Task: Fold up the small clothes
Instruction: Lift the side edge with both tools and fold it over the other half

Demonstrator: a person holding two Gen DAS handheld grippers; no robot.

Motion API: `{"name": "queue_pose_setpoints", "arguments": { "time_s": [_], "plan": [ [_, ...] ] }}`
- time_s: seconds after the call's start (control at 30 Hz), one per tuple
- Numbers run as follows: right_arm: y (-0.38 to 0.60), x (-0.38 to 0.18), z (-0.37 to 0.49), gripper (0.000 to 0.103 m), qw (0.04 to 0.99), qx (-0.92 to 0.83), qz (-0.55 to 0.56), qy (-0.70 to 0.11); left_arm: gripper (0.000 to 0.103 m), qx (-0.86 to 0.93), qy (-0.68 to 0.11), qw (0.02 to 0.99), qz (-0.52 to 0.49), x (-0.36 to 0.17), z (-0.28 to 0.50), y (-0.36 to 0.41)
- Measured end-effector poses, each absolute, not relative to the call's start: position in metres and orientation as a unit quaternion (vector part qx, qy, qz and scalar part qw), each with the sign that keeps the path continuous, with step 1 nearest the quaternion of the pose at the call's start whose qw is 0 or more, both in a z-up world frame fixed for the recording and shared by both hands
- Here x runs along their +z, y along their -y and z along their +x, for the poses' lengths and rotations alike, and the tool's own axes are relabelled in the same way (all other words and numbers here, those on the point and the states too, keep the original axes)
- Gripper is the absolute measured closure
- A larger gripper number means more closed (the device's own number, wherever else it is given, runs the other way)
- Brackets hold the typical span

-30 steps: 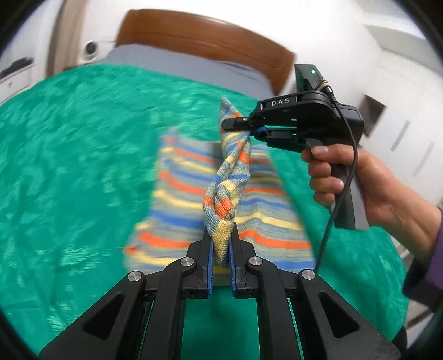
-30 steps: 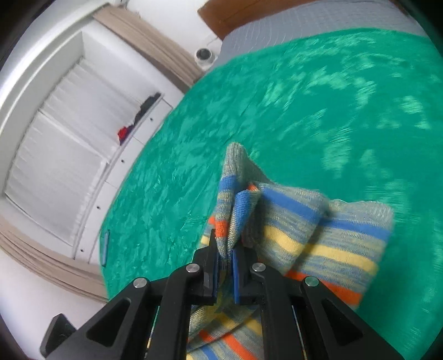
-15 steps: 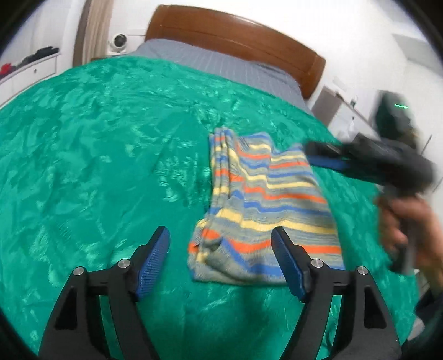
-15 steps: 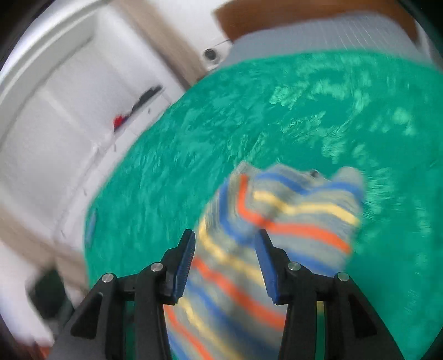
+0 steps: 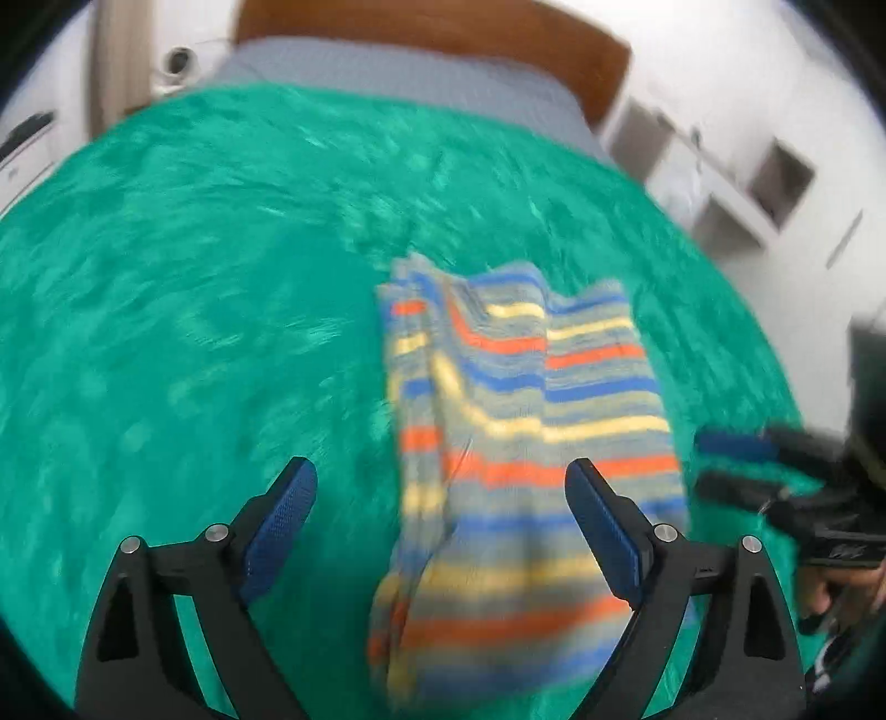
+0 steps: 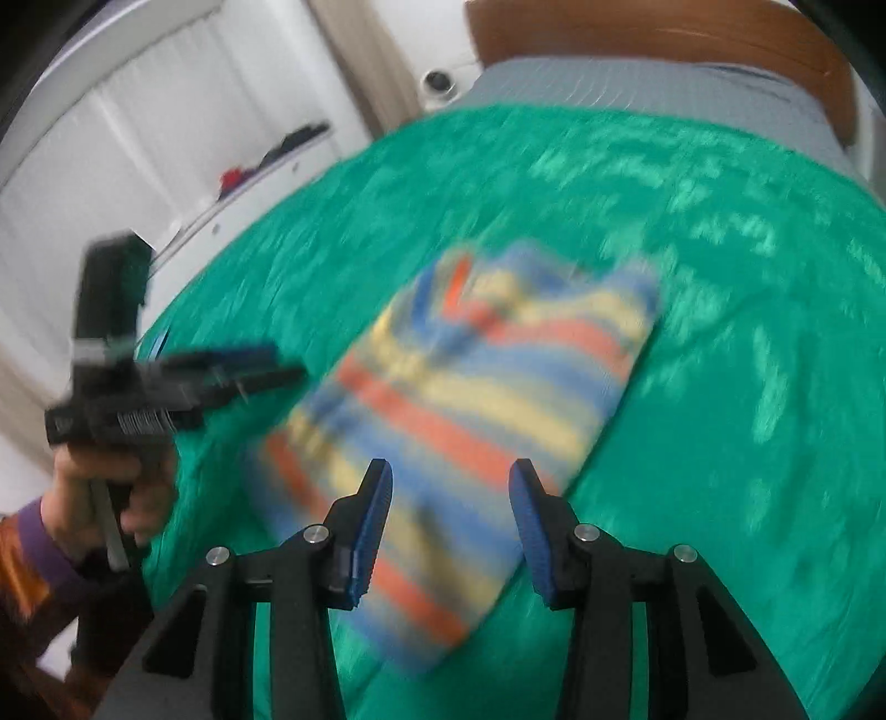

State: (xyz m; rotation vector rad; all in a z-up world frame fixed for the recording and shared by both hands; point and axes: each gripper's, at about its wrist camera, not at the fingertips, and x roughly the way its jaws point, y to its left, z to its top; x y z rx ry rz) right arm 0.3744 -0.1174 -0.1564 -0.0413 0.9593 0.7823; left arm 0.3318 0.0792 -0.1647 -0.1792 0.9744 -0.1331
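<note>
Striped garment (image 5: 526, 443): small knit piece in blue, orange, yellow and grey bands; lies folded on the green bedspread (image 5: 194, 332), roughly at its middle, well clear of the headboard edge; held by neither gripper.
Fold: one lengthwise fold along the left side in the left wrist view, layers stacked there; far end uneven, with a raised flap near the top.
Left gripper (image 5: 440, 531): jaws wide apart and opening further; blue pads on either side of the garment's near part in the left wrist view, above it, pressing on nothing.
Left gripper, other view (image 6: 266, 365): seen from the right wrist camera at the left, blurred, beside the garment's left edge; carried by a hand (image 6: 111, 487) with a purple cuff.
Right gripper (image 6: 451, 520): jaws parted to a middling gap, nothing between the pads; garment's near end seen through the gap, below and beyond the pads.
Right gripper, other view (image 5: 736, 465): blurred at the right edge of the left wrist view, just off the garment's right edge, over the bedspread.
Bed: grey sheet (image 5: 387, 72) bare at the far end, wooden headboard (image 5: 443, 27) behind it.
Room: white cupboards (image 6: 138, 138) along the left in the right wrist view.
Sharpness: both views smeared, fine detail of the knit unreadable.
</note>
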Motion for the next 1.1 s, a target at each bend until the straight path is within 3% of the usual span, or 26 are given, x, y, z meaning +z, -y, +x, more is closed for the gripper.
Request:
{"name": "queue_pose_setpoints", "arguments": {
  "time_s": [0.07,0.1,0.13,0.23,0.3,0.33,0.37,0.43,0.57,0.9,0.97,1.0,1.03,1.07,1.1],
  "plan": [
    [0.107,-0.163,0.398,0.058,0.814,0.364,-0.014,-0.453,0.029,-0.04,-0.481,0.875,-0.049,-0.178,0.352,-0.07],
    [0.102,-0.17,0.407,0.058,0.813,0.358,-0.013,-0.459,0.049,-0.015,-0.494,0.869,-0.034,-0.19,0.362,-0.07],
    [0.098,-0.186,0.418,0.06,0.808,0.348,-0.012,-0.475,0.051,-0.011,-0.5,0.865,-0.044,-0.196,0.366,-0.075],
    [0.111,-0.205,0.424,0.074,0.811,0.323,-0.001,-0.488,0.05,0.014,-0.485,0.87,-0.083,-0.197,0.357,-0.095],
    [0.127,-0.196,0.42,0.074,0.818,0.31,0.03,-0.483,0.05,0.043,-0.465,0.881,-0.078,-0.183,0.341,-0.105],
    [0.136,-0.19,0.416,0.064,0.826,0.298,0.035,-0.477,0.049,0.049,-0.453,0.886,-0.082,-0.177,0.333,-0.111],
    [0.142,-0.185,0.413,0.043,0.834,0.287,0.036,-0.47,0.045,0.042,-0.445,0.889,-0.094,-0.174,0.327,-0.116],
    [0.163,-0.174,0.401,0.031,0.847,0.285,0.057,-0.446,0.021,0.0,-0.433,0.89,-0.143,-0.167,0.313,-0.13],
    [0.187,-0.177,0.39,0.031,0.83,0.298,0.096,-0.462,0.017,-0.087,-0.46,0.863,-0.19,-0.174,0.315,-0.134],
    [0.173,-0.213,0.415,0.031,0.776,0.327,0.203,-0.499,0.017,-0.123,-0.516,0.84,-0.111,-0.203,0.342,-0.092],
    [0.163,-0.226,0.427,0.038,0.765,0.319,0.222,-0.513,0.019,-0.122,-0.519,0.839,-0.109,-0.204,0.346,-0.088],
    [0.16,-0.227,0.429,0.045,0.766,0.317,0.224,-0.513,0.032,-0.116,-0.518,0.84,-0.112,-0.204,0.345,-0.085],
    [0.151,-0.228,0.43,0.066,0.767,0.314,0.214,-0.517,0.056,-0.116,-0.516,0.84,-0.119,-0.203,0.343,-0.083],
    [0.142,-0.227,0.429,0.073,0.774,0.306,0.193,-0.52,0.071,-0.119,-0.515,0.84,-0.124,-0.203,0.343,-0.079],
    [0.132,-0.222,0.425,0.075,0.79,0.293,0.159,-0.514,0.084,-0.118,-0.512,0.842,-0.124,-0.201,0.341,-0.074]
  ]
}}
